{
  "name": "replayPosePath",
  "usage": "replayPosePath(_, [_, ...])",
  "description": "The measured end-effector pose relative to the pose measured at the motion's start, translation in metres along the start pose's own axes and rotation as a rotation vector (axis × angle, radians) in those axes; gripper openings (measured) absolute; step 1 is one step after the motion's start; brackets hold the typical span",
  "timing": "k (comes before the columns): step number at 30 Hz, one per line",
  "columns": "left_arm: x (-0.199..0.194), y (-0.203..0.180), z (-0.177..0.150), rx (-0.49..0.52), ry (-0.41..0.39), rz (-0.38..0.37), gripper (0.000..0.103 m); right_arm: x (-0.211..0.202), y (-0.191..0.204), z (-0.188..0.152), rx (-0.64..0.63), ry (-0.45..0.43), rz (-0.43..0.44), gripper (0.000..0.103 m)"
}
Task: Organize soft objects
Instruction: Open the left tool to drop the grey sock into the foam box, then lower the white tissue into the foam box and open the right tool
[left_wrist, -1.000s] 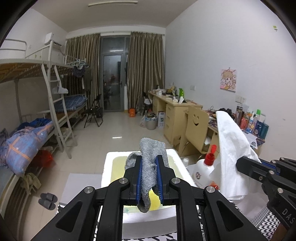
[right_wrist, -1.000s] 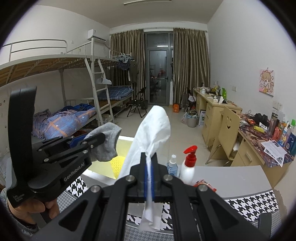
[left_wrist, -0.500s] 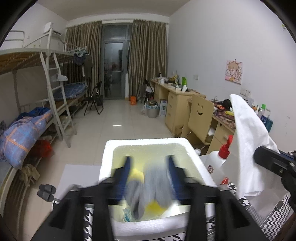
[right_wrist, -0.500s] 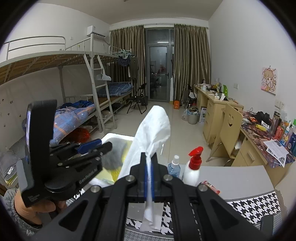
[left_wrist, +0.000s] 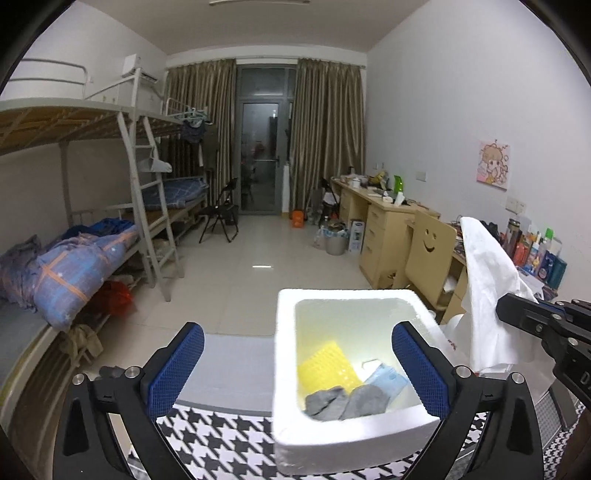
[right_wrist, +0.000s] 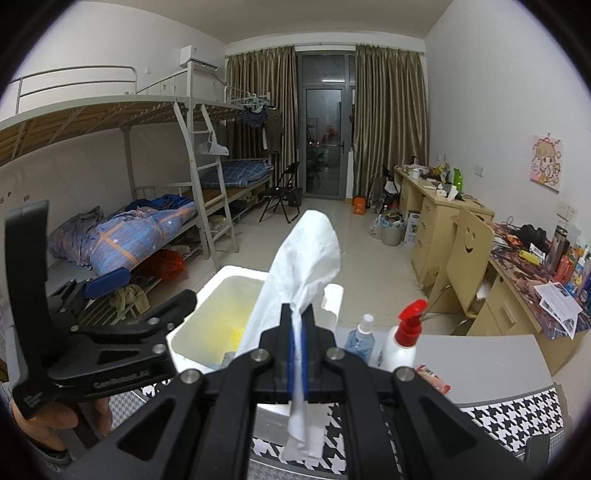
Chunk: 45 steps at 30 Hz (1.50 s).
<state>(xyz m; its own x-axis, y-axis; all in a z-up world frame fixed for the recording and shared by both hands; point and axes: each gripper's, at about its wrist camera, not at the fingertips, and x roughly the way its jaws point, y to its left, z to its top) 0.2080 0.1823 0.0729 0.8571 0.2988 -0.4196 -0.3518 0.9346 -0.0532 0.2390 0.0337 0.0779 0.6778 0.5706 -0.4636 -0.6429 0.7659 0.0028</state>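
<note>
Gray sock (left_wrist: 345, 401) inside foam box (left_wrist: 284, 354), left-wrist-only.

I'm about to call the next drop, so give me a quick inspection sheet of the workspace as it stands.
Surface: houndstooth cloth over the table, plain grey further back.
Job's things: grey cloth lies in the white foam box with a yellow mesh piece and a light blue item; white cloth not yet in.
Clutter: red-capped spray bottle, clear bottle, red packet.
Grippers: left gripper open and empty, jaws just opened; right gripper shut on the white cloth.
Cables: nothing seen.
Surroundings: bunk beds, desks, curtained door.
</note>
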Motion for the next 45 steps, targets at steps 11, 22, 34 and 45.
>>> replayPosePath(11, [-0.016, 0.015, -0.006, -0.012, -0.019, 0.027, 0.102, 0.019, 0.009, 0.011, 0.007, 0.01, 0.055, 0.005])
replayPosePath(22, [-0.026, 0.03, -0.013, -0.036, -0.026, 0.063, 0.102, 0.053, 0.019, 0.01, 0.003, 0.074, 0.092, 0.005])
replayPosePath(34, [-0.033, 0.04, -0.023, -0.053, -0.02, 0.057, 0.102, 0.082, 0.026, 0.002, -0.02, 0.145, 0.079, 0.028])
replayPosePath(45, [-0.034, 0.042, -0.024, -0.056, -0.01, 0.044, 0.102, 0.082, 0.019, -0.001, 0.015, 0.178, 0.029, 0.083])
